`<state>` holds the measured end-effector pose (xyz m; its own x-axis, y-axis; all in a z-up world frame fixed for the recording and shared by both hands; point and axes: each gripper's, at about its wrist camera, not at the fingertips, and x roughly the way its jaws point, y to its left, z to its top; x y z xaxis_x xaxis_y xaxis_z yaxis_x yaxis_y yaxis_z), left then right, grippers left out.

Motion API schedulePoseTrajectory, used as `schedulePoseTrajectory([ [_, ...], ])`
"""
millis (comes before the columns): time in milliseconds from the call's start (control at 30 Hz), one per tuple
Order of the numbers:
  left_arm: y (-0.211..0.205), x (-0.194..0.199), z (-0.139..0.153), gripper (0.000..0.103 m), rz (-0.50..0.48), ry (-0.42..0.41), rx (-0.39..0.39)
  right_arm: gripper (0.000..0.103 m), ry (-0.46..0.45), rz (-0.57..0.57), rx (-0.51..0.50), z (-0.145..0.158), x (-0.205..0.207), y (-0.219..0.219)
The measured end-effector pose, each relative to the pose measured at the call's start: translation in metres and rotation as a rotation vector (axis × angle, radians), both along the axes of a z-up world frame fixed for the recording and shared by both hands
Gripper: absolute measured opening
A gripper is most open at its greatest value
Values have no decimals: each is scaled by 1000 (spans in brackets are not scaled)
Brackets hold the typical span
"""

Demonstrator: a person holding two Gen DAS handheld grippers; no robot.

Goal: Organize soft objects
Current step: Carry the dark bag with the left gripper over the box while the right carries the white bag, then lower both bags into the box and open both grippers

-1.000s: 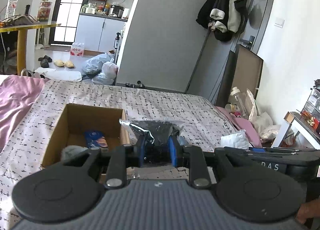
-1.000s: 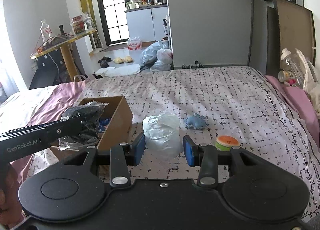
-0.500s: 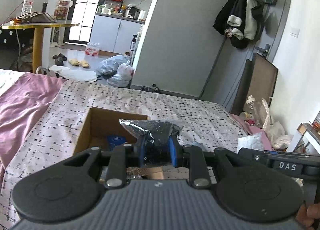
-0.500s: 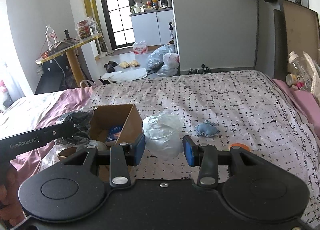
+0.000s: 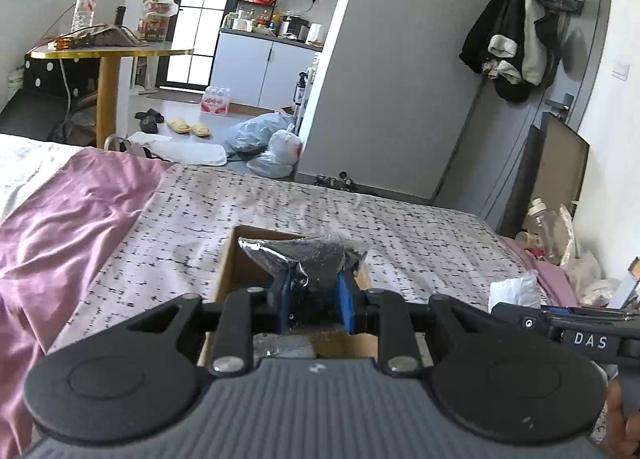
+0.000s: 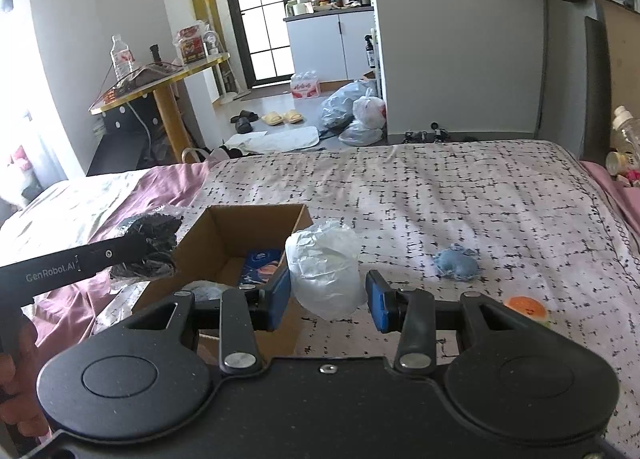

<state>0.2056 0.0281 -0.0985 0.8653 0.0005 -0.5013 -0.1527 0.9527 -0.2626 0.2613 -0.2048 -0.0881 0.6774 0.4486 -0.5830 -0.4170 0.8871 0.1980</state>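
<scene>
Gripping a dark bag [image 5: 316, 263], the left gripper [image 5: 314, 299] hides the cardboard box [image 5: 236, 271]; right gripper [image 6: 328, 295] clasps a white bag [image 6: 324, 271], showing a blue packet [image 6: 262, 267] inside.

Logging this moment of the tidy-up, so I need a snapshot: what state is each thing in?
left gripper: shut on dark bagged item, above the box
right gripper: shut on white bagged item
cardboard box: open-topped, partly filled
blue soft item: loose on bedspread
orange-topped toy: loose on bedspread

brown cardboard box [image 6: 224, 235], white bag [image 6: 326, 271], black bag [image 5: 316, 259], pink bedsheet w/ blk dashes [image 6: 460, 195]
</scene>
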Motion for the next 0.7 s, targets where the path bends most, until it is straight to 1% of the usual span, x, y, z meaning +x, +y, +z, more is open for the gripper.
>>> schedulePoseTrajectory([
  [267,26,11,-9,24,44,28,0,41,29,23,13,-7,13,17],
  [600,41,38,-17,24,26,64,28,41,60,60,11,-14,31,39],
  [700,43,46,-22,24,34,82,23,41,75,70,16,-18,39,47],
])
